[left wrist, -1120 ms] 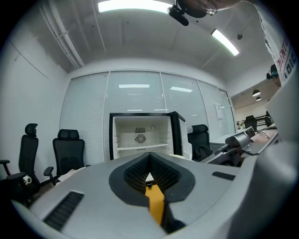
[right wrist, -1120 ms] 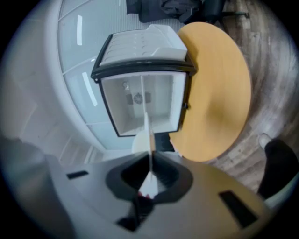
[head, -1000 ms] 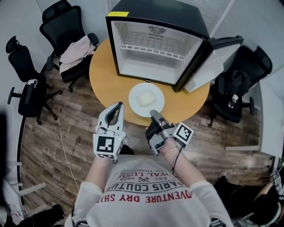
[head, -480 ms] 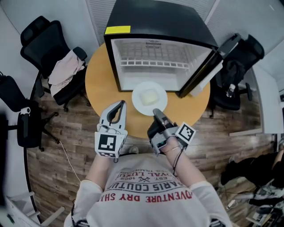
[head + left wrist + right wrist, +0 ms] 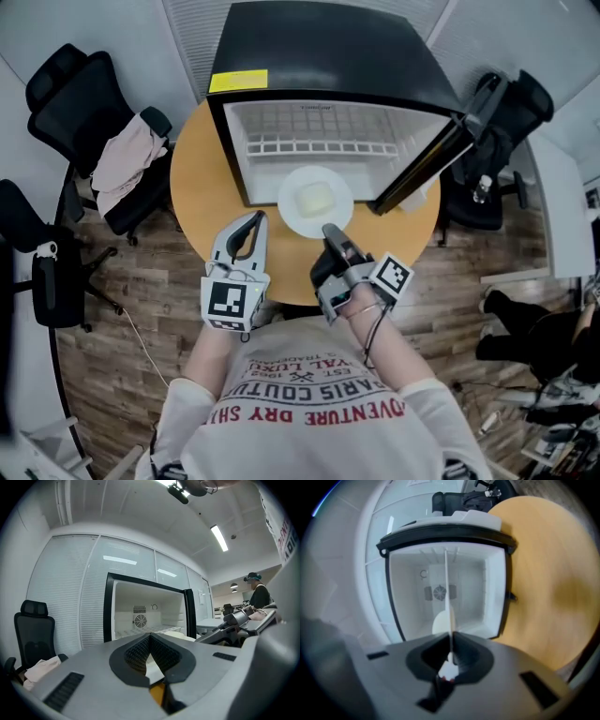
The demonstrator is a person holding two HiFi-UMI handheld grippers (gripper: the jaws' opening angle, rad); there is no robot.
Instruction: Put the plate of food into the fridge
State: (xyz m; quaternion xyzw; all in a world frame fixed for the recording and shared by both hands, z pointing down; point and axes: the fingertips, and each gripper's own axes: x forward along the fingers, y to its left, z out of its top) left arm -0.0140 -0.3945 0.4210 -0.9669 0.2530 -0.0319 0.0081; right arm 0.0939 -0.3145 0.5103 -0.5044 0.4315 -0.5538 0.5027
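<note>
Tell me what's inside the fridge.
A white wire shelf and a round fan on the back wall. The plate of food is only at the opening. The shelf partly covers the floor.

The plate (image 5: 292,212) is round and white, and carries one pale yellow block of food (image 5: 317,198) at its centre. It is held level by its near rim in the closed jaws of the right gripper (image 5: 330,232), at the open mouth of the fridge (image 5: 319,47). The fridge is black with a white interior and stands upright on a round table (image 5: 202,202). Its door (image 5: 441,155) is swung wide to the right. A wire shelf (image 5: 319,147) sits inside.
</note>
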